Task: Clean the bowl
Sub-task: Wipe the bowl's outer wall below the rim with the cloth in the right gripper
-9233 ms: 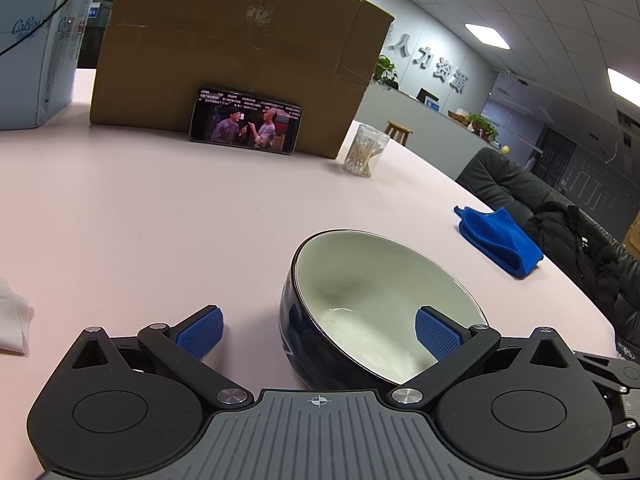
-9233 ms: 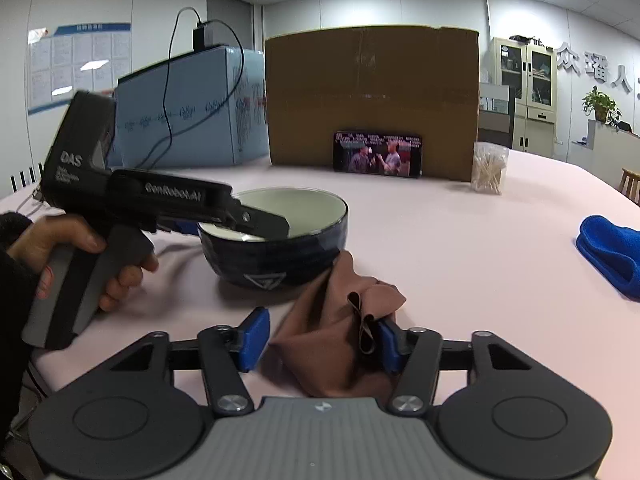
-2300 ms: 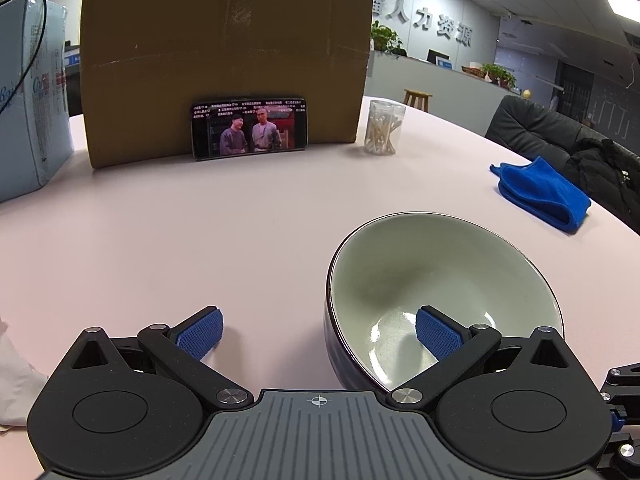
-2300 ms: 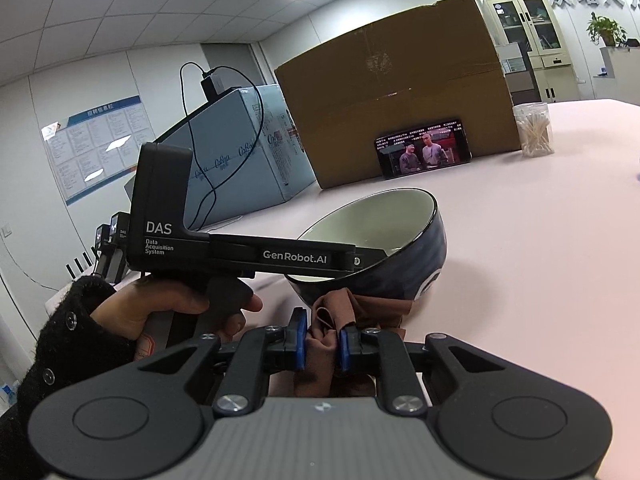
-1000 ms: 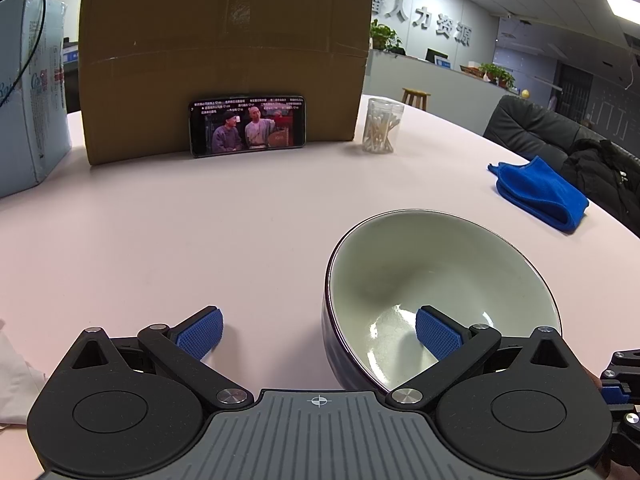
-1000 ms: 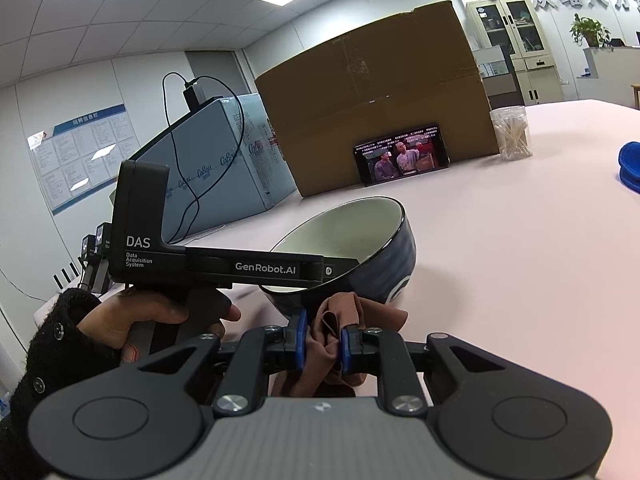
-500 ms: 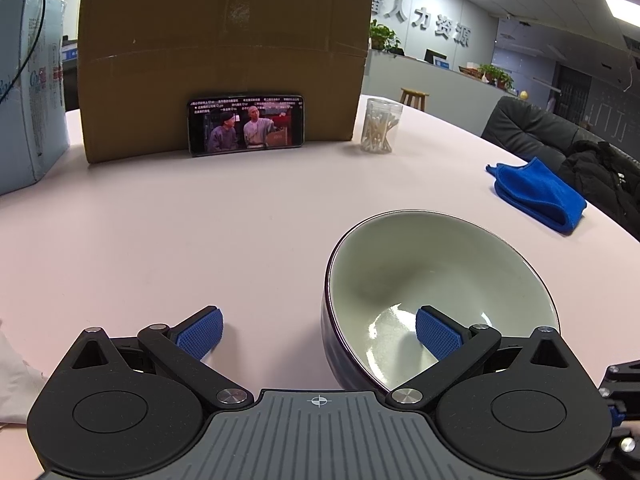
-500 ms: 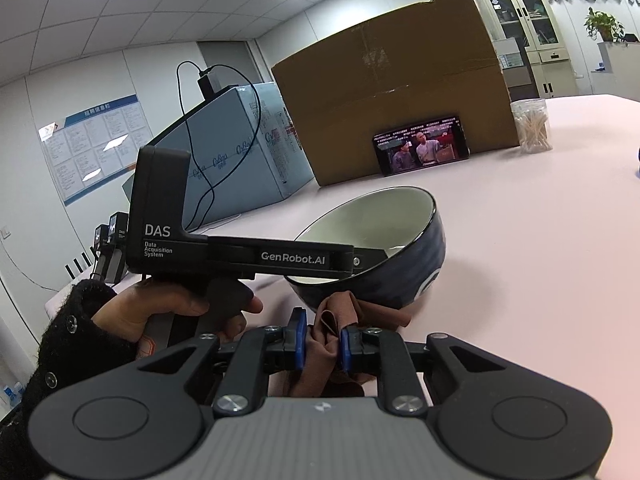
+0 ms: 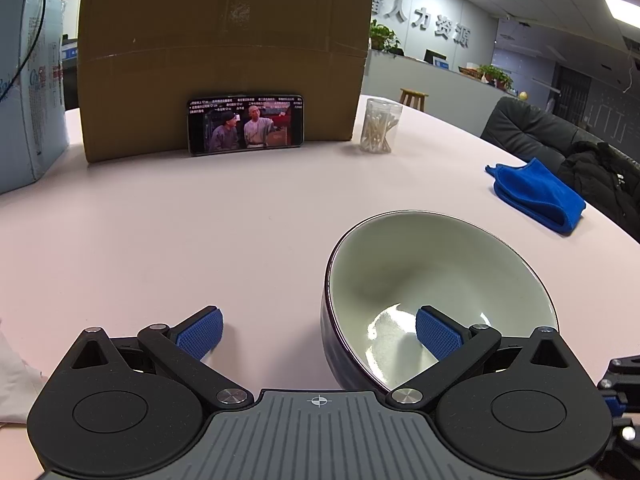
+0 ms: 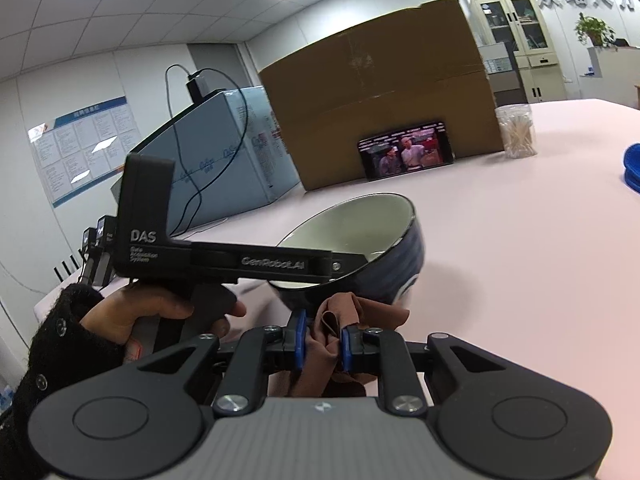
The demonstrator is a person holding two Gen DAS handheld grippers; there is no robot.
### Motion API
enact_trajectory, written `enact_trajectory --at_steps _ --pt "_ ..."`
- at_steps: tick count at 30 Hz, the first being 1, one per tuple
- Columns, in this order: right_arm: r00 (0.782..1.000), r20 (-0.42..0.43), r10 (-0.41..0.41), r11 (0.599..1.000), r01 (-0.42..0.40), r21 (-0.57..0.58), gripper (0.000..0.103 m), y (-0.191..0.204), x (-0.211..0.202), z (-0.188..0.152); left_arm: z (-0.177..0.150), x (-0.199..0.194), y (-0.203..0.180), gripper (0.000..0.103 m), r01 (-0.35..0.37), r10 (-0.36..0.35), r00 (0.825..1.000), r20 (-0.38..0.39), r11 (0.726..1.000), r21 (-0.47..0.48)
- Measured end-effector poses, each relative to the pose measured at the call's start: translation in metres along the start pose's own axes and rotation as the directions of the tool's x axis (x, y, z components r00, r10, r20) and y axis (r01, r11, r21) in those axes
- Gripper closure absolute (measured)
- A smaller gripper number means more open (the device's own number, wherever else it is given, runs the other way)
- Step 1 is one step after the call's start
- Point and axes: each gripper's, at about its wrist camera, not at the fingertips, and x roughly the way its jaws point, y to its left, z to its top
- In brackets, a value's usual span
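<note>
Since a moment ago the bowl [image 10: 360, 248] has tipped further toward the right gripper [image 10: 322, 344], which pinches a bunched brown cloth [image 10: 344, 320] against its dark outer wall. Left gripper [image 9: 318, 334] is spread wide, its right finger inside the bowl [image 9: 432, 272], its left outside. Far off on the pink table [image 9: 200, 220], a phone [image 9: 245, 124] leans on a cardboard box [image 9: 224, 48]; a blue cloth [image 9: 536, 196] lies right.

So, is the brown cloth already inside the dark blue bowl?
No, the brown cloth is pinched in the right gripper, below and outside the dark blue bowl.
</note>
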Motion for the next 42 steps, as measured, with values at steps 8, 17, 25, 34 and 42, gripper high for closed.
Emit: enact_trajectory --at_steps 8,17,25,34,42 --pt "1.0 0.01 0.016 1.0 -0.016 -0.006 0.085 0.0 -0.002 0.001 0.0 -0.001 0.0 0.0 0.002 -0.002 1.0 0.002 1.0 -0.004" --pt "0.999 0.034 -0.019 1.0 0.019 -0.01 0.085 -0.002 -0.007 0.002 0.0 0.0 0.0 0.0 0.008 -0.008 1.0 0.004 1.0 -0.01" --pt "0.999 0.024 0.026 0.999 -0.025 -0.044 0.085 0.01 -0.001 0.0 0.0 0.001 0.0 0.0 0.017 -0.016 1.0 0.004 1.0 -0.008" --pt "0.997 0.065 -0.042 0.999 0.043 -0.012 0.086 -0.003 -0.014 0.006 0.001 0.001 0.001 0.0 0.034 -0.034 0.999 0.007 0.999 -0.013" --pt "0.999 0.037 0.009 1.0 -0.008 -0.02 0.084 0.002 -0.006 0.0 0.001 0.002 0.001 0.0 0.038 -0.038 0.999 0.006 0.999 -0.011"
